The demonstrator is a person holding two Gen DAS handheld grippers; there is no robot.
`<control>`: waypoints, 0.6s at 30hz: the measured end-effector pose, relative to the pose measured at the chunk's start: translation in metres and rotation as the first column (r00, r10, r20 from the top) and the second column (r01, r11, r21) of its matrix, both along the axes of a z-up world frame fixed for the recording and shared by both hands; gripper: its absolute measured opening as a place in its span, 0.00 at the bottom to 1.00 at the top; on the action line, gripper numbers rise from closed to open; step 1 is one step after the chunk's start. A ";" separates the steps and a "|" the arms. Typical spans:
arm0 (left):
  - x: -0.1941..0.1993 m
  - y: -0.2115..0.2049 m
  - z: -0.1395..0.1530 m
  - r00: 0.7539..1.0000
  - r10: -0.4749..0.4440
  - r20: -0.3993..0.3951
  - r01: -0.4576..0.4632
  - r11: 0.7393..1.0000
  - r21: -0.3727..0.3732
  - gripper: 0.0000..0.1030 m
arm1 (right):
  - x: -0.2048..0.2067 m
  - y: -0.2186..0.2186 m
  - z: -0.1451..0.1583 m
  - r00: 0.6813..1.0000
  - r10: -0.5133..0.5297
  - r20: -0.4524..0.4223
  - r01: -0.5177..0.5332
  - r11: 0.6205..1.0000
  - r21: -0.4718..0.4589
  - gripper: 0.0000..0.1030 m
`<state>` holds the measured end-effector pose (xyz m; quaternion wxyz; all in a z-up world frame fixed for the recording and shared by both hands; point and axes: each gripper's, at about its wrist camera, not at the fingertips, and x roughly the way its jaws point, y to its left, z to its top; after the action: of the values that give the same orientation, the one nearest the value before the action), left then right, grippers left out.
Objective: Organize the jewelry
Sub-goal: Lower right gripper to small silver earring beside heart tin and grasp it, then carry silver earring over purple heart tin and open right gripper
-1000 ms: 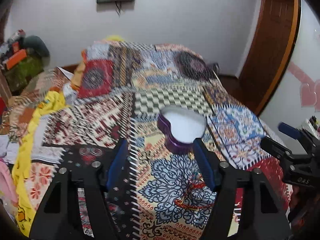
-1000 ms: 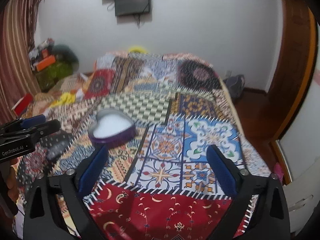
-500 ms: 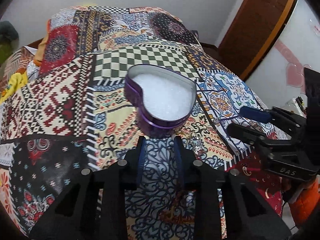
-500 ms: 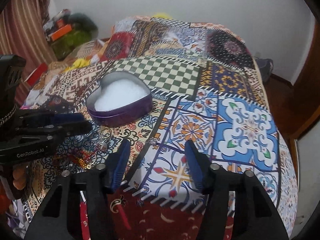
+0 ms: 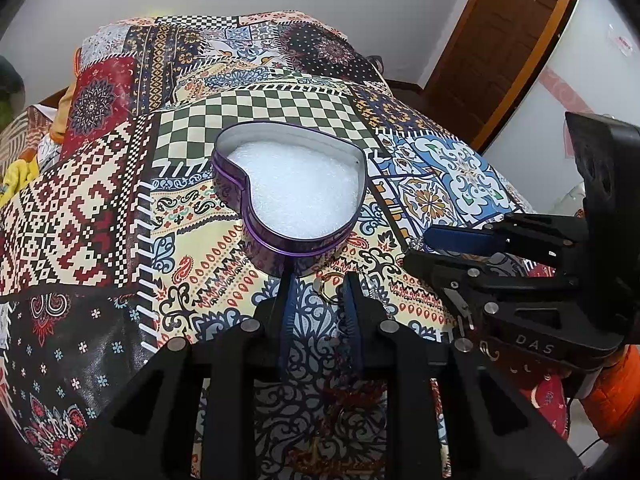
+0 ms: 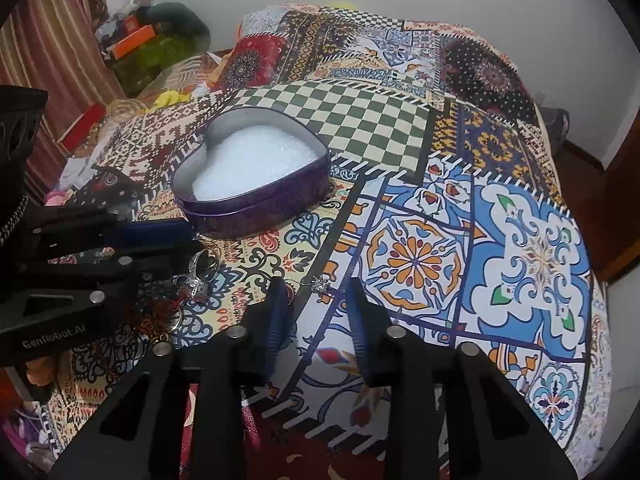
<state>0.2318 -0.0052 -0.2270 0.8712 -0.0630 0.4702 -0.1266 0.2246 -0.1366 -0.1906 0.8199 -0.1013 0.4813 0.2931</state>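
STEP: pickup approach | left gripper (image 5: 318, 286) jaws narrowly spread around gold ring (image 5: 326, 290) | right gripper (image 6: 316, 292) jaws narrowly spread around silver pendant (image 6: 320, 284) | NEXT: likely pinch, carry to heart-shaped tin (image 5: 296, 196)

Heart-shaped tin (image 5: 294, 196) on the bedspread (image 5: 100, 208) mid-bed, padding (image 5: 304, 194) inside. Just before the tin, between the left tool (image 5: 318, 280) fingertips, a ring (image 5: 326, 284). Right tool (image 5: 448, 248) off to the right of the tin, near it. Seen from the right wrist: small pendant (image 6: 320, 283) on the bedspread between that tool's fingertips (image 6: 280, 286), jewelry heap (image 6: 188, 284) to its left, beside the left tool.
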 end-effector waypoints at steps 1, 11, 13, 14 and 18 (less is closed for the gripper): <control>0.000 -0.001 -0.001 1.000 0.001 0.001 -0.001 1.000 0.006 0.17 | 0.000 -0.001 0.000 1.000 0.001 -0.001 -0.001 1.000 0.004 0.24; 0.002 0.000 -0.003 0.999 0.033 0.017 -0.033 0.999 0.024 0.05 | 0.004 0.001 -0.002 1.000 0.008 0.006 -0.008 1.000 -0.001 0.08; 0.000 -0.001 -0.001 0.999 0.031 0.022 -0.031 0.999 0.025 0.05 | 0.004 0.001 -0.002 1.000 0.009 0.009 -0.009 1.000 -0.002 0.07; -0.002 -0.001 0.000 0.999 0.030 0.024 -0.031 0.999 0.026 0.05 | 0.004 0.000 -0.001 1.000 0.005 0.012 -0.005 1.000 -0.001 0.06; -0.010 0.000 0.005 0.999 0.032 0.039 -0.033 0.999 0.034 0.05 | 0.003 -0.003 0.002 1.000 -0.011 0.022 0.011 1.000 0.009 0.06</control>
<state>0.2219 -0.0055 -0.2225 0.8830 -0.0531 0.4543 -0.1056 0.2279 -0.1399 -0.1887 0.8271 -0.0985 0.4715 0.2896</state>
